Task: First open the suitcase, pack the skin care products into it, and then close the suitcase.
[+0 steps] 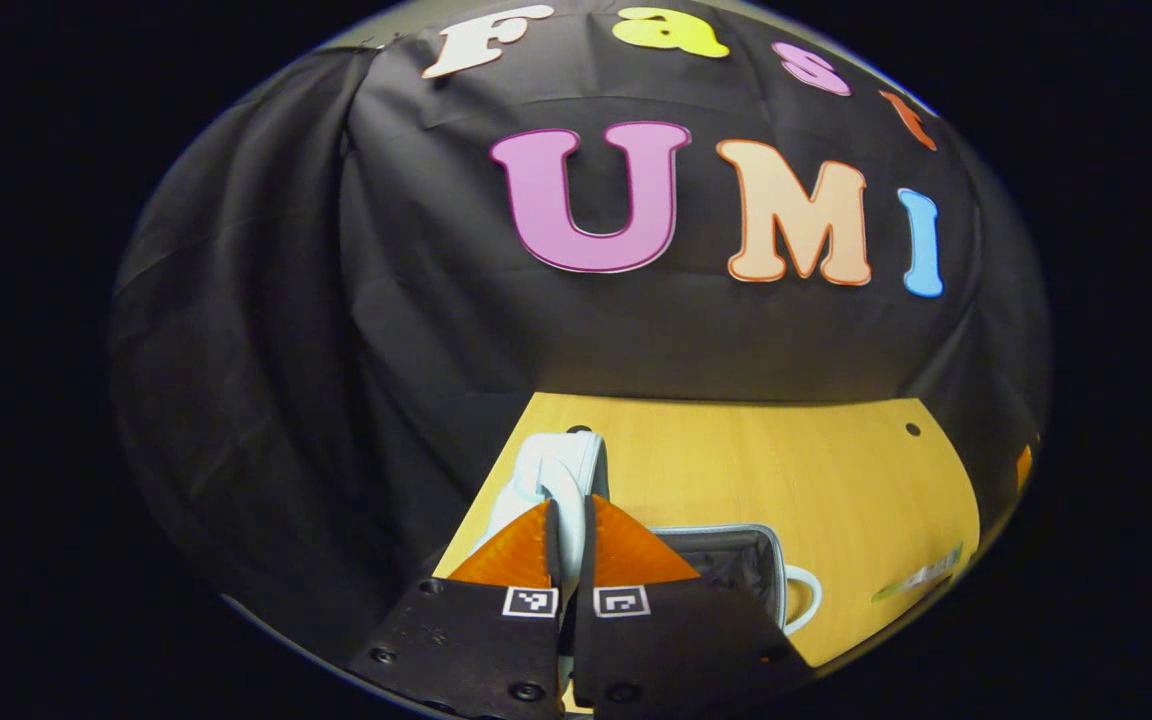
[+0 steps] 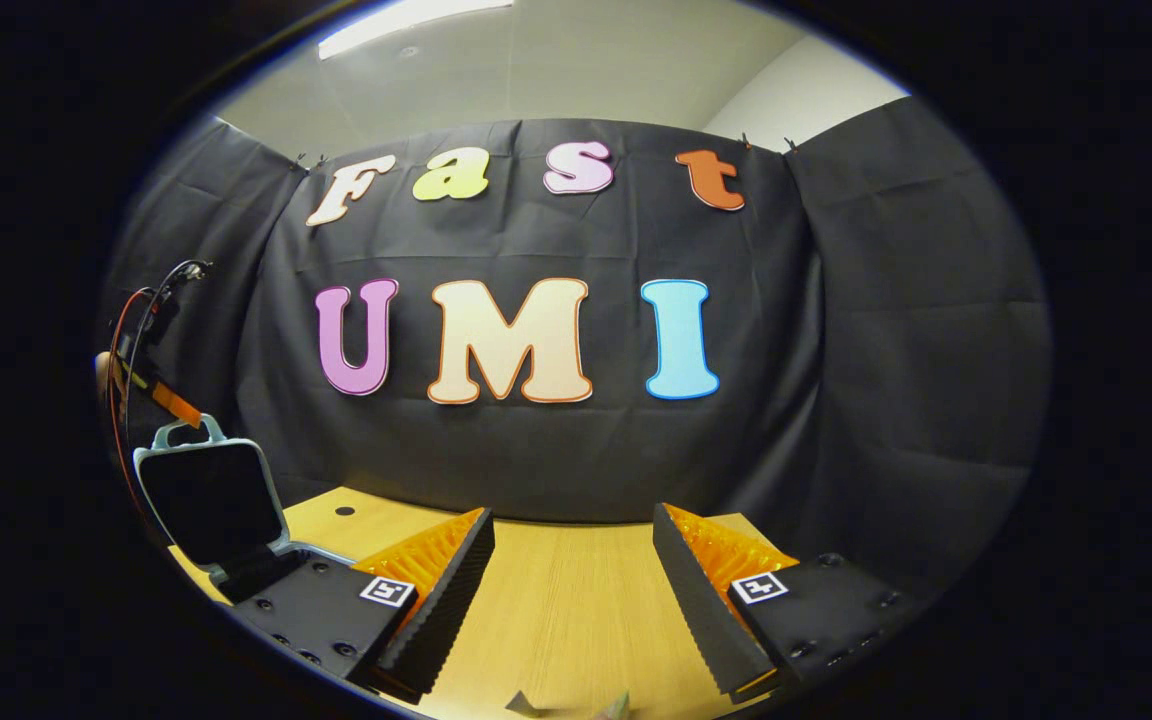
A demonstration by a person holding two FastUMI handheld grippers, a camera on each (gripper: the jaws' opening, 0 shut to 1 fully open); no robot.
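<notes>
While the suitcase lid is held up at 12 o'clock by the pinching left gripper, the right gripper is kept spread for packing.

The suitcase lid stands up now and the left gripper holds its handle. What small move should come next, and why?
Probably the left gripper should let go of the handle: the lid already stands upright and the suitcase is open. The right gripper hovers open over the table, holding nothing, ready to fetch a product.
</notes>
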